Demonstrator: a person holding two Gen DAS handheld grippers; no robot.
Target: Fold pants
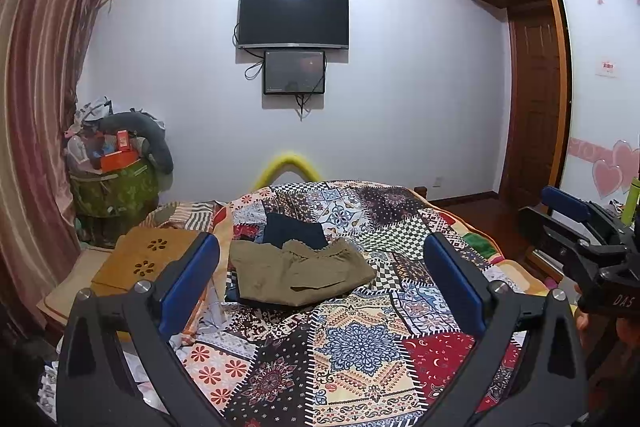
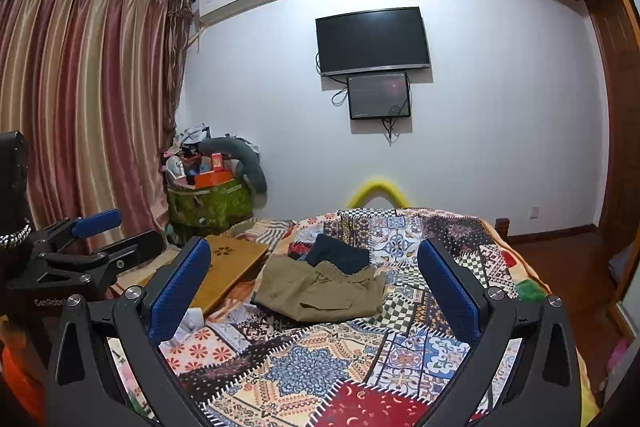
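Folded olive-brown pants (image 1: 298,273) lie on the patchwork bedspread (image 1: 352,343), on top of a dark navy garment (image 1: 294,231). They also show in the right wrist view (image 2: 320,289), with the navy garment (image 2: 340,253) behind them. My left gripper (image 1: 322,267) is open and empty, held above the bed short of the pants. My right gripper (image 2: 314,273) is open and empty too, at a similar distance. Each gripper shows at the edge of the other's view: the right gripper (image 1: 580,227) and the left gripper (image 2: 80,243).
A wooden lap tray (image 1: 140,261) lies left of the pants on the bed. A full green bag of clutter (image 1: 114,183) stands by the striped curtain (image 1: 36,107). A TV (image 1: 294,17) hangs on the far wall. A wardrobe and door (image 1: 536,99) are at right.
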